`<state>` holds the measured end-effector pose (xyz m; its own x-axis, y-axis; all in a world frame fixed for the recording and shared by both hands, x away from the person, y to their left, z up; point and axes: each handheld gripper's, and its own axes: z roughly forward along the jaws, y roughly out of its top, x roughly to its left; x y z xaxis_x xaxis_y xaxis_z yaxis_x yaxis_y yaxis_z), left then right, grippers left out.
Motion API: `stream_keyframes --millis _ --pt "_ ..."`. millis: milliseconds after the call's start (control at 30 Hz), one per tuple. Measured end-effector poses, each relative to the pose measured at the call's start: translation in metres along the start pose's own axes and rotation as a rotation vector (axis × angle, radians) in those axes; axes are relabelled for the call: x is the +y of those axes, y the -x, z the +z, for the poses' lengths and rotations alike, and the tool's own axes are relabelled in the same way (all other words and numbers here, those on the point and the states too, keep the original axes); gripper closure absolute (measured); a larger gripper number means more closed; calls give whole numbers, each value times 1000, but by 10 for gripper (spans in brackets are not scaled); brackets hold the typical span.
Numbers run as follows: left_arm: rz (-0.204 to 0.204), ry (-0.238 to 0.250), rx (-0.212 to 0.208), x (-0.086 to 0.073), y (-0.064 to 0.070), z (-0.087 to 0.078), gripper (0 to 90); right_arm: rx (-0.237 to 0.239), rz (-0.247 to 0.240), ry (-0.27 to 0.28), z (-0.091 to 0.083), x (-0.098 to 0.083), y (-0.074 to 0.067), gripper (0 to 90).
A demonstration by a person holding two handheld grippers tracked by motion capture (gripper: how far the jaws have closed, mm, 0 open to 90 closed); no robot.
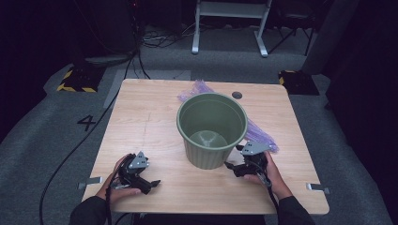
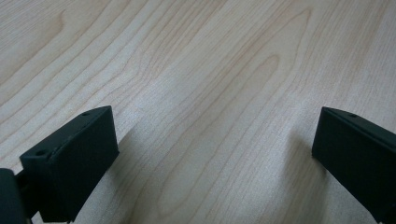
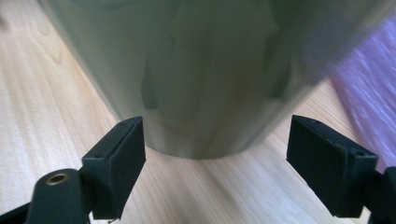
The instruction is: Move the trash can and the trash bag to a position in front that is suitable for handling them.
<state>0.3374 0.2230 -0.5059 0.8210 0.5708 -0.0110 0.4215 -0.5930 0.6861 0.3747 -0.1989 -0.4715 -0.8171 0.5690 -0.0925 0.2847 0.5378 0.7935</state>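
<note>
The right gripper [image 3: 215, 161], jaws wide apart, sits low beside the green bucket [image 1: 212, 129]; the left gripper [image 2: 212, 168] gapes over bare table [image 1: 150, 126].

Looks like a lab or recording studio rather than a home — dark, black-curtained surroundings around 1 lit wooden table [image 1: 141, 122] on grey carpet [image 1: 42, 140]. Marked floor: a number 4 [image 1: 87, 123] taped beside the table, with yellow-and-black hazard-striped bases [image 1: 75, 80] at both far corners [image 1: 294, 79]. Cables [image 1: 159, 38] trailing across the floor towards the rear, another black cable [image 1: 70, 154] running along the left side. Behind, the white metal legs of a height-adjustable desk frame [image 1: 230, 23]. Metal brackets [image 1: 318, 188] fixed at the table's near edge — a fixed test rig, not furniture for living. Bare, functional, equipment-laden throughout.
</note>
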Motion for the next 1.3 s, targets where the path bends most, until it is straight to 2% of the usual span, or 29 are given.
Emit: stream_keyframes --millis 133,367,567,600,667,700,733,767,833,867,900,933,967,1033,1067,1167,1267,1300 --pt "0 0 0 0 0 0 0 1 -23 -10 5 4 -5 176" --pt "0 0 0 0 0 0 0 10 -22 -6 6 7 -8 178" --pt "0 0 0 0 0 0 0 21 -44 -5 5 8 -11 215" --pt "0 0 0 0 0 0 0 8 -48 -4 2 7 -10 230" --pt "0 0 0 0 0 0 0 -37 -52 10 -7 5 -7 370" --pt "0 0 0 0 0 0 0 -53 -49 31 -14 3 -4 410" --pt "0 0 0 0 0 0 0 -53 -49 31 -14 3 -4 410" --pt "0 0 0 0 0 0 0 -92 -31 60 -30 -1 5 458" --pt "0 0 0 0 0 0 0 -103 -27 64 -35 -3 8 479" --pt "0 0 0 0 0 0 0 -136 -8 63 -48 -8 18 497" --pt "0 0 0 0 0 0 0 -136 -8 63 -48 -8 18 497" --pt "0 0 0 0 0 0 0 -163 -2 58 -54 -12 23 499" --pt "0 0 -1 0 0 0 0 -198 29 59 -65 -19 34 520" --pt "0 -1 -1 0 0 0 0 -208 41 57 -68 -22 37 519" --pt "0 0 -1 0 0 0 0 -253 57 45 -75 -27 45 492" --pt "0 0 -1 0 0 0 0 -319 66 10 -78 -35 56 463" --pt "0 0 -1 0 0 0 0 -340 91 1 -79 -41 63 463" --pt "0 0 -1 0 0 0 0 -356 111 -10 -78 -46 70 467"
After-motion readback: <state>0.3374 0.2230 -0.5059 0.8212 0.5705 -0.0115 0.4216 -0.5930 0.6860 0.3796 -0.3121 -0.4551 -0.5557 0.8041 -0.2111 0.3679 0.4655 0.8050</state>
